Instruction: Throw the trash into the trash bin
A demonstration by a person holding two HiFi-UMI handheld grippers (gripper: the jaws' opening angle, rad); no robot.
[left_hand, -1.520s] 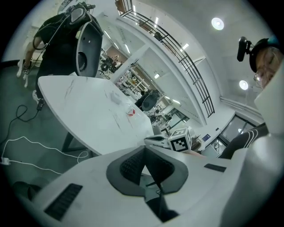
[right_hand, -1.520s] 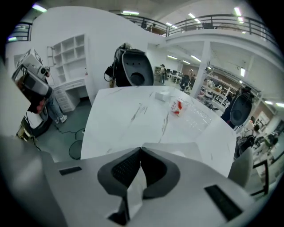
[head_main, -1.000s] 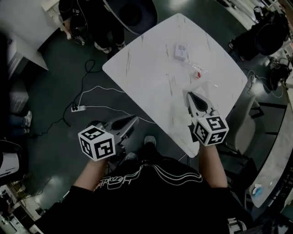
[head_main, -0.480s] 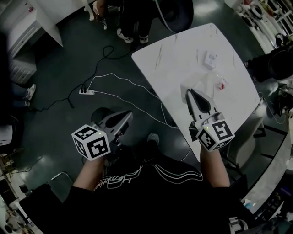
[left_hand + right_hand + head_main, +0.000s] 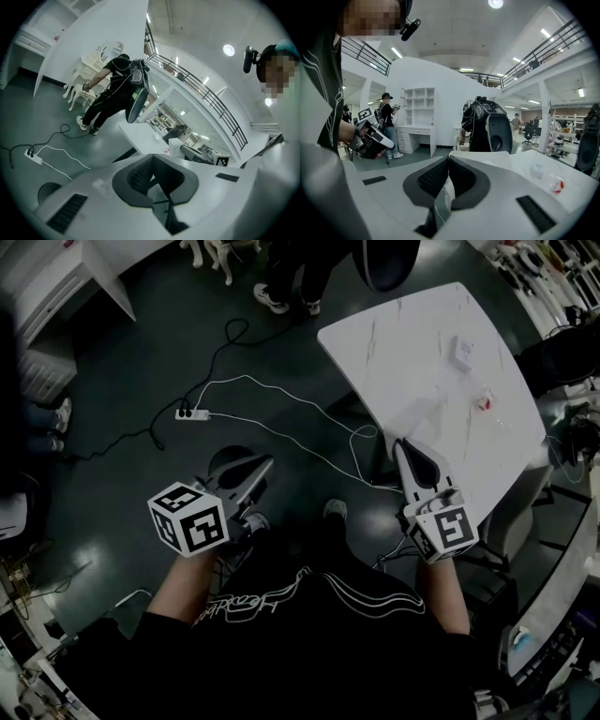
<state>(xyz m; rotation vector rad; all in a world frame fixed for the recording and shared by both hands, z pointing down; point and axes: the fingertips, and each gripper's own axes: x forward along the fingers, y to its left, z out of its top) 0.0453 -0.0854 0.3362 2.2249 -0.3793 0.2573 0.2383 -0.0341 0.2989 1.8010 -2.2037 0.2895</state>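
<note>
Head view: a person in a black shirt stands beside a white table [image 5: 403,343], 1 gripper in each hand; the left gripper [image 5: 261,468] hangs over dark floor, and the right gripper [image 5: 405,448] points at the table's near edge. Both pairs of jaws are pressed together, and the 2 gripper views show nothing caught between the pads. The trash, a small white packet [image 5: 461,351] and a clear wrapper with a red scrap [image 5: 485,402], lies on the tabletop, well apart from the right gripper. No bin can be named with certainty; a dark round shape [image 5: 223,455] on the floor just beyond the left gripper may be it. Judged from this, a pickup comes first: the right jaws should open before reaching the wrapper, come in low along the tabletop and pinch a raised fold, since thin film is likely to slip from a shallow bite. White cables [image 5: 281,390] and a power strip [image 5: 192,413] cross the floor; the walk to the bin calls for care.
</note>
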